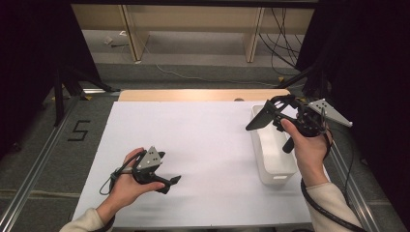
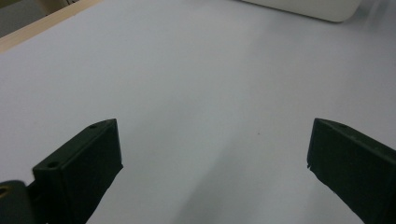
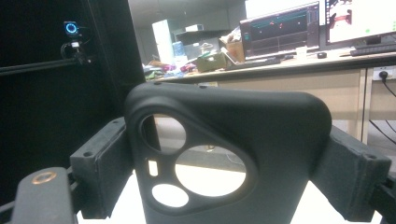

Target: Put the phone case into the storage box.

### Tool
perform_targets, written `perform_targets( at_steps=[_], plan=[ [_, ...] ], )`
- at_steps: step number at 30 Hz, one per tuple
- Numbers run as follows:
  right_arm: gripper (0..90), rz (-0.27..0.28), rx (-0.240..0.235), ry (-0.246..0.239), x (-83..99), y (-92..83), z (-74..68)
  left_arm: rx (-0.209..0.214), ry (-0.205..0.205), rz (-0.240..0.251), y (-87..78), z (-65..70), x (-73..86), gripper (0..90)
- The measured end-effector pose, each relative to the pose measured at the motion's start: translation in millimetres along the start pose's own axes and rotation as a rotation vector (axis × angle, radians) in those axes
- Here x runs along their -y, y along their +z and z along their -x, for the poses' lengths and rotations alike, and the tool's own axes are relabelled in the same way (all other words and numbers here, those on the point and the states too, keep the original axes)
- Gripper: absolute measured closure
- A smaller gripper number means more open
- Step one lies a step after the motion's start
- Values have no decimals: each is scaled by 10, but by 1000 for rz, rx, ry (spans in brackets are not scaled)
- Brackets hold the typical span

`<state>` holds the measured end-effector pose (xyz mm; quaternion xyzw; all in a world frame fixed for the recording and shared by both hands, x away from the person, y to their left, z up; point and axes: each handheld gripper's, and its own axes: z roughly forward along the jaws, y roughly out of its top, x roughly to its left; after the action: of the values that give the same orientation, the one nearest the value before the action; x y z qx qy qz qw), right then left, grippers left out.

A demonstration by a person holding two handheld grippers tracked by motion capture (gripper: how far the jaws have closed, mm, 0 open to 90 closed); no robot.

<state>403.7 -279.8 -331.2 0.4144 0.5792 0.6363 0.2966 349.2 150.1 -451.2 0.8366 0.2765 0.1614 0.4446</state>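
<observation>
While the left claw (image 1: 170, 182) rested low over the white sheet (image 1: 193, 145) on the bench (image 1: 203, 94), its jaws stood wide apart with nothing between them — in the left gripper view we saw only bare white surface in the gap, and the corner of the white bin (image 2: 308, 8) at the top edge. The left hand (image 1: 126, 183) held it near the front left part of the sheet, jaws pointing toward the right.

We found the right claw (image 1: 270, 113) lifted above the far end of the white bin, which sat along the right edge of the sheet. It was clamped on a black phone case (image 3: 229, 154) — in the right gripper view the two jaws pressed against the case's left and right sides, and the case stood upright with its camera cut-outs facing the lens. From the high view the case stuck out to the left of the claw, tilted, well clear of the bench. The right hand (image 1: 309, 150) gripped the handle from below, its cable trailing down past the sleeve.
</observation>
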Motion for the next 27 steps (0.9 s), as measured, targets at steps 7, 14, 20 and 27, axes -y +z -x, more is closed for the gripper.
perform_targets(
  at_steps=[7, 14, 20, 27],
  plan=[
    [156, 6, 13, 1, -15, -15, 37, 0, 0, 0, -1, 1, 0, 26],
    [156, 4, 27, -3, -15, -27, 76, 1, 1, 0, 1, 1, 0, 26],
    [156, 4, 36, -14, -12, -26, 89, -1, -1, 3, 0, 0, 1, 26],
    [156, 3, 43, -13, -19, -37, 115, 1, 1, -1, 1, 2, 0, 26]
  ],
)
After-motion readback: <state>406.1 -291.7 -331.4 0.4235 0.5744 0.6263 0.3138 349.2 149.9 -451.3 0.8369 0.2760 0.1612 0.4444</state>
